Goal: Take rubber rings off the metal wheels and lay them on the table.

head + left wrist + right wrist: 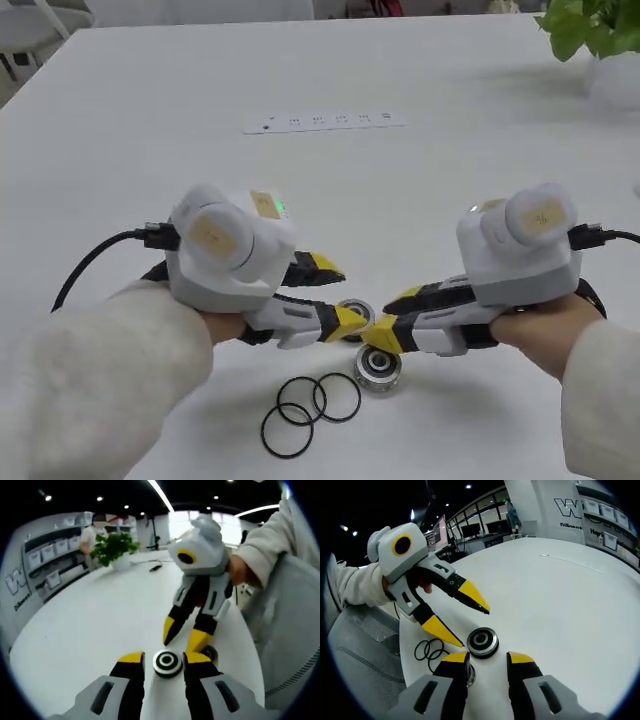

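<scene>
White power strip [325,121] lying flat; leafy plant [588,28] far right; wall shelves [65,572] stacked with bins [36,559].

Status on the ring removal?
Done: three black rubber rings lie on the white table. In hand: open left gripper straddles a silver metal wheel with a dark rim, likely still ringed; right gripper open, facing it. Left: that wheel, maybe the second wheel too.

Three rubber rings [318,400] lie just beside the left gripper [345,295]. Two metal wheels [380,368] sit at the tips of the right gripper [388,318].
</scene>
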Demonstrator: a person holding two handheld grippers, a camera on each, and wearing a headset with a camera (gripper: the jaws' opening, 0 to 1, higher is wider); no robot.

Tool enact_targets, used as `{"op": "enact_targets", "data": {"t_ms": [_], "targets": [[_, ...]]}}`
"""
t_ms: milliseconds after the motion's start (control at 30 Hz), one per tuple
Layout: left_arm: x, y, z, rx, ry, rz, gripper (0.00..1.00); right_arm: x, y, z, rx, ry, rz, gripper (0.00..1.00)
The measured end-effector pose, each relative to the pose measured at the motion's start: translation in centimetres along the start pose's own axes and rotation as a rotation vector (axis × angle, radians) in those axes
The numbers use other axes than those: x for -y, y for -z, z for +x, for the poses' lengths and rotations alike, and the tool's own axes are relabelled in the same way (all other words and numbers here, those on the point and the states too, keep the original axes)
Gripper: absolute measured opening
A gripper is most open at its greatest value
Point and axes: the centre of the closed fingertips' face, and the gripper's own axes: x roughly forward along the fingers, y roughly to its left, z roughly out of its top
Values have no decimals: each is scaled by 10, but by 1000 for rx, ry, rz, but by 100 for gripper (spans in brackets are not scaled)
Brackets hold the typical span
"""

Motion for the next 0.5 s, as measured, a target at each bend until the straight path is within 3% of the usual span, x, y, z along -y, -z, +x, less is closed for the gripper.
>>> {"op": "enact_targets", "data": {"t_ms": [200,500], "targets": [[3,9,6,-34,4,36,24,-4,-1,2,0,-7,-36,25],[4,13,9,-36,10,-2,15,0,0,5,-11,1,-63,21]]}}
